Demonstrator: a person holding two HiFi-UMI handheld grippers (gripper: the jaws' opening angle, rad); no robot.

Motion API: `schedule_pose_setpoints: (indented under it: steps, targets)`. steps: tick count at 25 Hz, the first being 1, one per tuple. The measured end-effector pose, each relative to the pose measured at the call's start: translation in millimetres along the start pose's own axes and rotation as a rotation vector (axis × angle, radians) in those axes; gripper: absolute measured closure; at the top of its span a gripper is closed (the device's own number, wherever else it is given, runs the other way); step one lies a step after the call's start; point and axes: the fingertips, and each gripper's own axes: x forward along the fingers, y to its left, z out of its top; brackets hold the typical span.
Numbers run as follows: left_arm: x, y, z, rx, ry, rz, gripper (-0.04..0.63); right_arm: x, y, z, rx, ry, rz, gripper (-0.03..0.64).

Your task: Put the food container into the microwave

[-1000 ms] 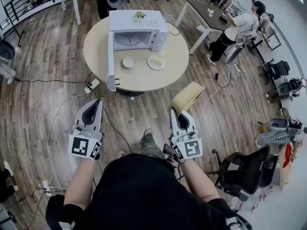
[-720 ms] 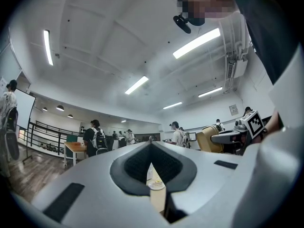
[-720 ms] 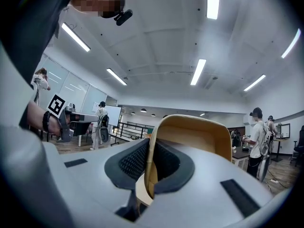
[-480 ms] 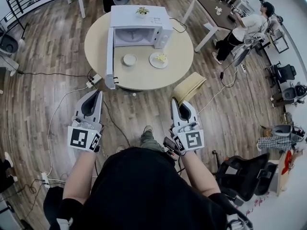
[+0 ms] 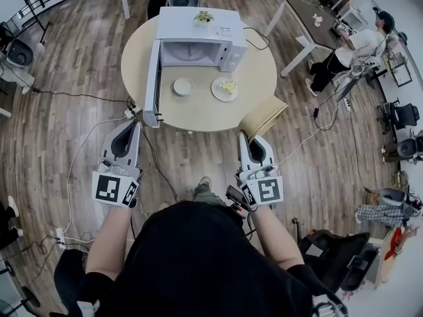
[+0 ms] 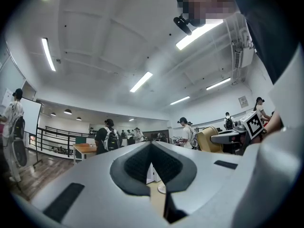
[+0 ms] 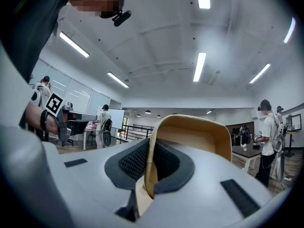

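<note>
Standing back from the round table, a person in a black top holds both tools out level over the wood floor. The left gripper has its jaws drawn together with only a sliver of a gap, and nothing is in them. The right gripper is closed the same way and is also empty; the edge of a tan chair shows through its slit. That chair stands just beyond the right gripper, against the table's near right edge. Farther on, the food container, small, white and round, sits near the table's middle, directly before the microwave. A plate with yellowish food lies beside it, to the right. The microwave door hangs open, reaching to the table's near left edge. A small plant rests on top.
</note>
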Motion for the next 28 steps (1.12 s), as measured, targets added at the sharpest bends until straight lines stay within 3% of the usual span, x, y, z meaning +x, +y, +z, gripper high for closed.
schedule_pose_setpoints:
  steps: [17,28]
  targets:
    - [86,-30,-6,0.04,0.04,0.101,0.577,46,-90,-23,0.043,-0.023,0.128,0.583]
    - [135,-67,-16,0.055,0.066,0.109,0.577,55,-140,-41,0.053,-0.026,0.19,0.582]
